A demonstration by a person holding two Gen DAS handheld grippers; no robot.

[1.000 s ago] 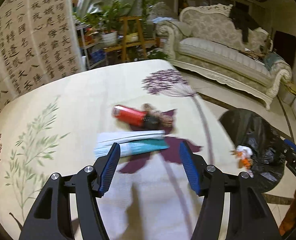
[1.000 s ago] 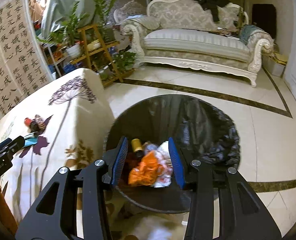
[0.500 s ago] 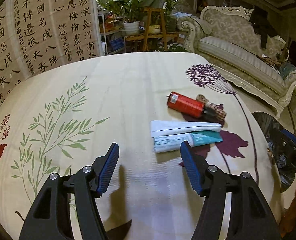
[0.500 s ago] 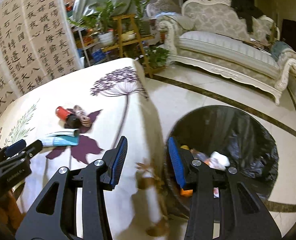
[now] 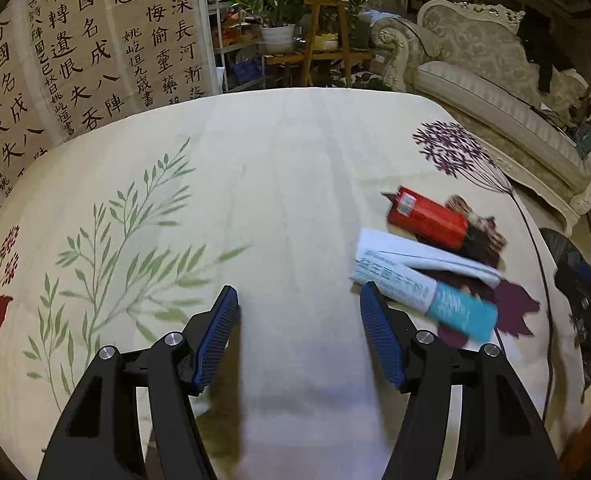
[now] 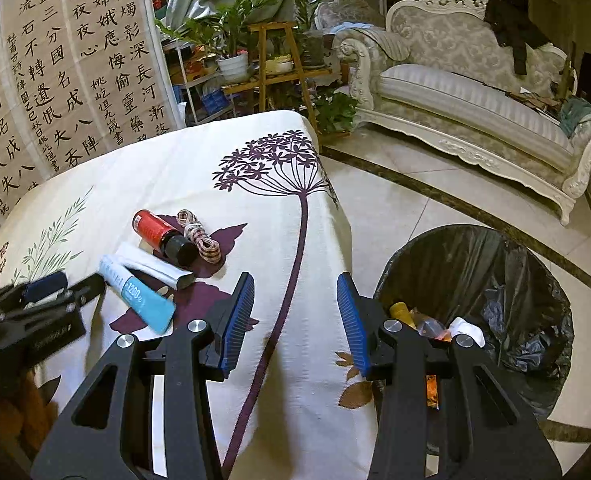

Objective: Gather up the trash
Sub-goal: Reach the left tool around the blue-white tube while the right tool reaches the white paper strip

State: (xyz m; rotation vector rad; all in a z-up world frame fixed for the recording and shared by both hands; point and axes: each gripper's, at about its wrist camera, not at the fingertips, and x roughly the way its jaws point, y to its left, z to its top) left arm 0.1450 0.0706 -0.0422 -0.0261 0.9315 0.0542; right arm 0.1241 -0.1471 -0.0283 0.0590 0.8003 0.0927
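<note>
Both grippers hang over the flowered cloth (image 6: 199,176) with jaws apart and nothing between them. The left gripper (image 5: 299,300) sits just beside the tube (image 5: 427,294) (white at one end, teal at the other). A white wrapper (image 5: 419,254), a red bottle (image 5: 427,218) and a braided cord (image 6: 201,238) lie close together beyond it. The right gripper (image 6: 295,286) hovers at the table edge, the black-lined bin (image 6: 495,272) on the floor beside it.

Bare tablecloth (image 5: 287,184) lies open; tubes (image 5: 423,280) crowd its right edge.
</note>
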